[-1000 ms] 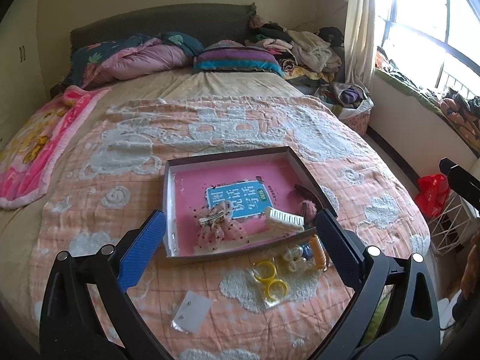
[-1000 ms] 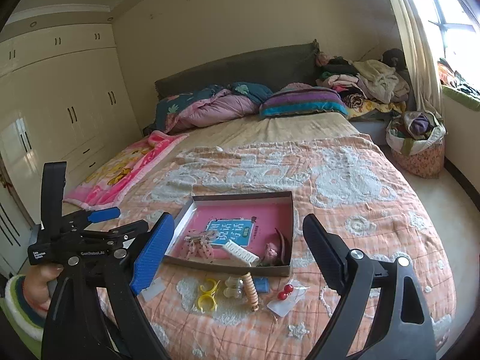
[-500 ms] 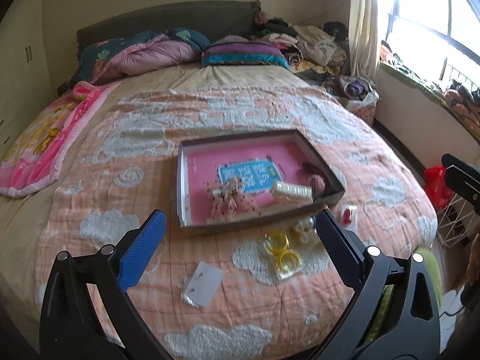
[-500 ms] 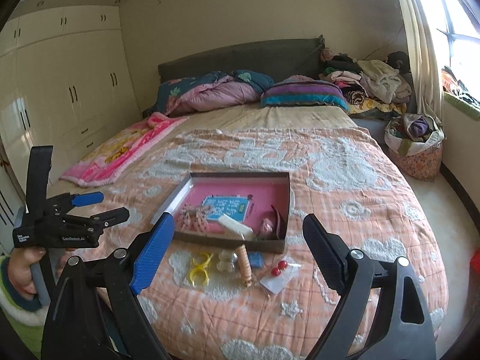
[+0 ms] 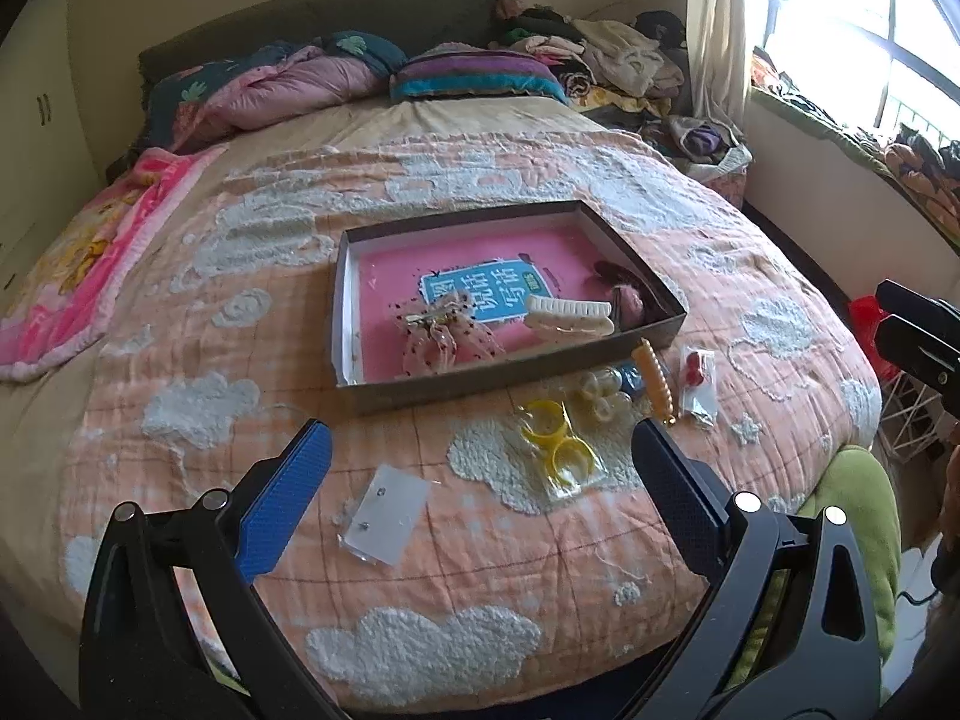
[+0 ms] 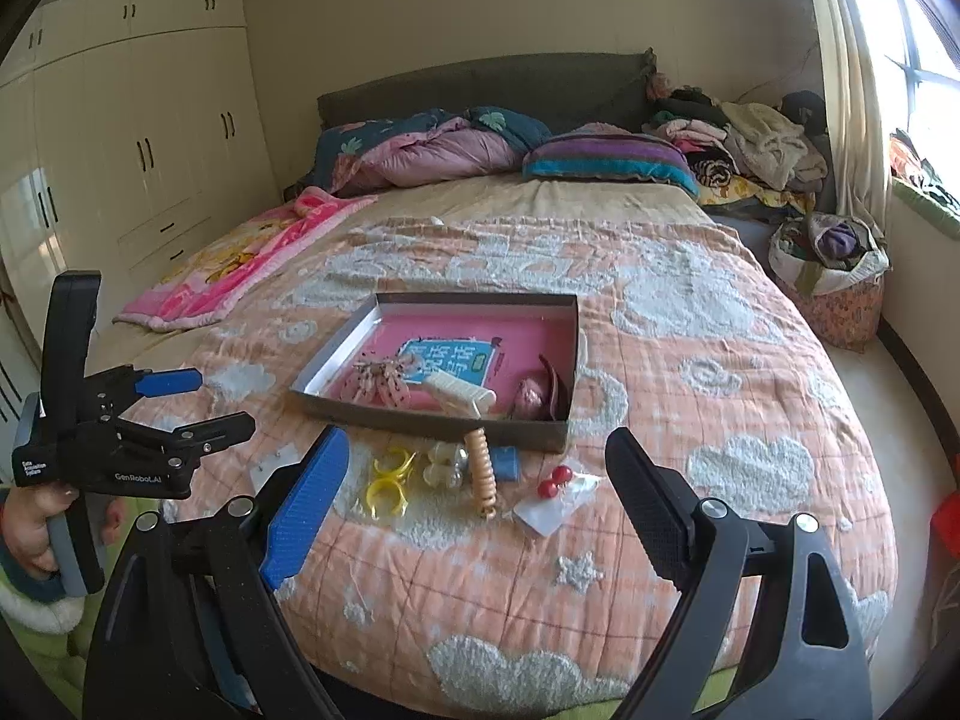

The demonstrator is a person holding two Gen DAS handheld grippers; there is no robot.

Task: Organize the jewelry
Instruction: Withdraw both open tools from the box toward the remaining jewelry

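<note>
A dark shallow box with a pink floor (image 5: 354, 324) (image 6: 336, 360) sits on the bed. It holds a white comb (image 5: 570, 315), a dotted fabric bow (image 5: 447, 339) and a pink hair piece (image 5: 630, 303). In front of it lie yellow rings (image 5: 555, 441) (image 6: 387, 480), clear rings (image 5: 600, 393), an orange spiral tie (image 5: 654, 387) (image 6: 483, 471), red beads in a bag (image 5: 696, 363) (image 6: 555, 477) and a small clear bag with studs (image 5: 387, 513). My left gripper (image 5: 480, 480) is open above the bed's near edge. My right gripper (image 6: 474, 498) is open, short of the loose items.
The peach quilt (image 5: 420, 570) covers the bed. Pillows and a folded duvet (image 6: 432, 150) lie at the head, a pink blanket (image 6: 240, 258) at the left. A clothes basket (image 6: 831, 276) stands on the floor at right. Wardrobes (image 6: 120, 150) line the left wall.
Both grippers have drawn back from the bed, so the box and loose items look farther off. Both stay open and empty.
</note>
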